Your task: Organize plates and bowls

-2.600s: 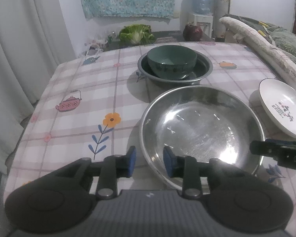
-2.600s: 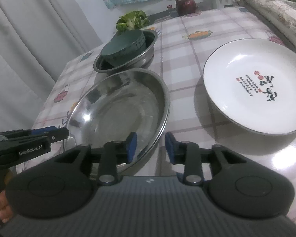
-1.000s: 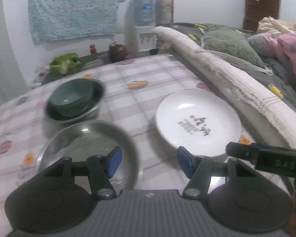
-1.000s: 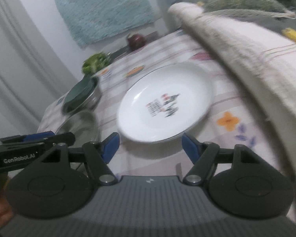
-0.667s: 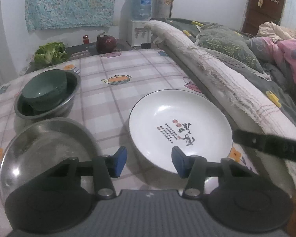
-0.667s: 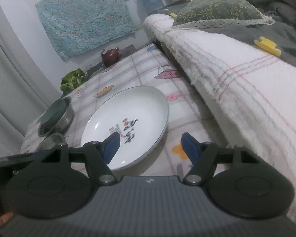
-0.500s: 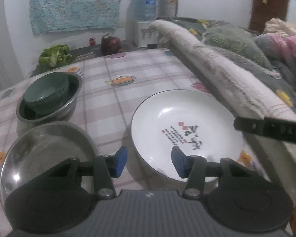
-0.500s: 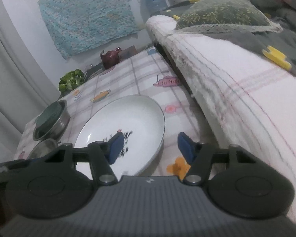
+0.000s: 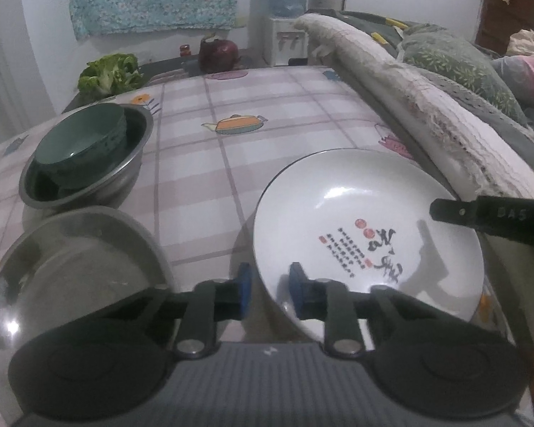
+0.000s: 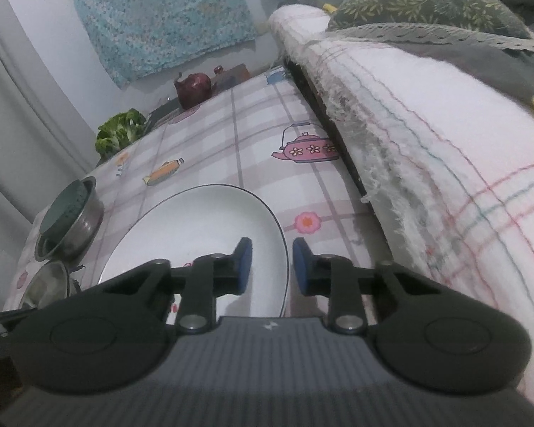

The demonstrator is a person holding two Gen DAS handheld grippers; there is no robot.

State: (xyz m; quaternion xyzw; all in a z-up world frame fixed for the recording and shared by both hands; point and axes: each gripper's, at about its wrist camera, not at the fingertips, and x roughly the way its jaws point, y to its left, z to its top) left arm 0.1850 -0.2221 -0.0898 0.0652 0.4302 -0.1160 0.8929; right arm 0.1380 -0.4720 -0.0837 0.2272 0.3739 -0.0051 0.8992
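Observation:
A white plate (image 9: pixel 366 235) with red and black writing lies at the right of the checked tablecloth; it also shows in the right wrist view (image 10: pixel 199 238). My left gripper (image 9: pixel 267 290) straddles its left rim, one pad on each side with a small gap. My right gripper (image 10: pixel 271 267) straddles its right rim the same way; its finger (image 9: pixel 480 211) shows over the plate in the left wrist view. A large steel basin (image 9: pixel 71 277) sits at the left. A green bowl (image 9: pixel 82 142) sits inside a smaller steel bowl (image 9: pixel 131 163) behind it.
A rolled white blanket (image 9: pixel 409 106) and bedding (image 10: pixel 445 114) run along the table's right edge, close to the plate. Green vegetables (image 9: pixel 110 73) and a dark red teapot (image 9: pixel 219 55) stand at the far end. Curtains hang at the left.
Both grippers swung from the steel basin to the white plate, opened wide, then narrowed over its opposite rims. The plate has not moved.

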